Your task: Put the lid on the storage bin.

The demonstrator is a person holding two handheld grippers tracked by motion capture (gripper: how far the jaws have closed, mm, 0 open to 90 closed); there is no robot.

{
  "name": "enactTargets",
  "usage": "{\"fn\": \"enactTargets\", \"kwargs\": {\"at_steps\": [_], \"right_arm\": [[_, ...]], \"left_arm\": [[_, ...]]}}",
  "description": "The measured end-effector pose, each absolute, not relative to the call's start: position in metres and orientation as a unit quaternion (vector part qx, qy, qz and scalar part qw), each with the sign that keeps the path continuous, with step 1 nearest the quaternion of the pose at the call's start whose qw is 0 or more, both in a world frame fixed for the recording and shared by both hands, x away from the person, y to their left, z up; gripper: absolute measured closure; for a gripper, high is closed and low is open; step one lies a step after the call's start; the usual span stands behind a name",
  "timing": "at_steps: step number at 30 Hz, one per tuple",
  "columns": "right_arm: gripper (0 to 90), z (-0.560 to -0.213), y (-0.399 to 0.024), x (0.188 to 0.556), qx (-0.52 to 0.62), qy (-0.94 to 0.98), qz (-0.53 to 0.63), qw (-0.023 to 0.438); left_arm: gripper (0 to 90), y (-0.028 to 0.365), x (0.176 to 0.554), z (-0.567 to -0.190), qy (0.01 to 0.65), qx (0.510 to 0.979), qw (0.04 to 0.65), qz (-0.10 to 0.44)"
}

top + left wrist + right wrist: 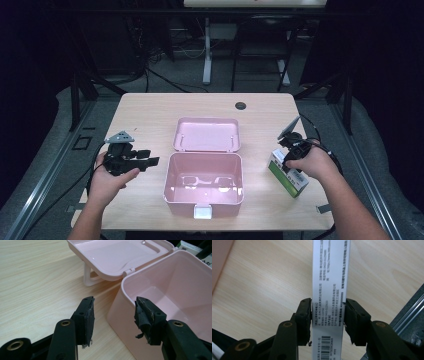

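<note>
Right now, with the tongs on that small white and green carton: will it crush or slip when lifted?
The carton is thin card, so it probably dents under a hard squeeze. It likely weighs little. The right tongs press its narrow printed sides, which look smooth, so it may slip.

I am holding my left gripper (150, 161) low over the table at my left, my left hand (111, 180) wrapped under its body, and its jaws are pointing to the right and standing apart with nothing between them. My right hand (311, 162) is gripping the right gripper (327, 315) from above with the forearm angling in from the lower right, and its pads (306, 315) are pressing both sides of the box (329, 290) I am holding.
</note>
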State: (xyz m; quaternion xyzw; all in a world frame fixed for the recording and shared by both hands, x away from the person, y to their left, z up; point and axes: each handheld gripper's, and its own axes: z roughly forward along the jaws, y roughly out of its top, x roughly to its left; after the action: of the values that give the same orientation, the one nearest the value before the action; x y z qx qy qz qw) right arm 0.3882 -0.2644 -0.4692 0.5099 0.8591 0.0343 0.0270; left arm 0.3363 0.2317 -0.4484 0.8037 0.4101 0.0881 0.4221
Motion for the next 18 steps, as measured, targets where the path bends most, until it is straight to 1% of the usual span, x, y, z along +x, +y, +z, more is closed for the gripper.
{"fn": "enactTargets", "kwargs": {"at_steps": [7, 18], "right_arm": [[58.5, -0.483, -0.262, 0.390, 0.510, 0.860, 0.010, 0.018], [59.5, -0.486, -0.261, 0.395, 0.514, 0.857, 0.007, 0.013]], "left_arm": [[49.9, 0.232, 0.337, -0.449, 0.412, 0.803, 0.422, 0.085], [49.9, 0.232, 0.338, -0.450, 0.411, 0.805, 0.420, 0.085]]}}
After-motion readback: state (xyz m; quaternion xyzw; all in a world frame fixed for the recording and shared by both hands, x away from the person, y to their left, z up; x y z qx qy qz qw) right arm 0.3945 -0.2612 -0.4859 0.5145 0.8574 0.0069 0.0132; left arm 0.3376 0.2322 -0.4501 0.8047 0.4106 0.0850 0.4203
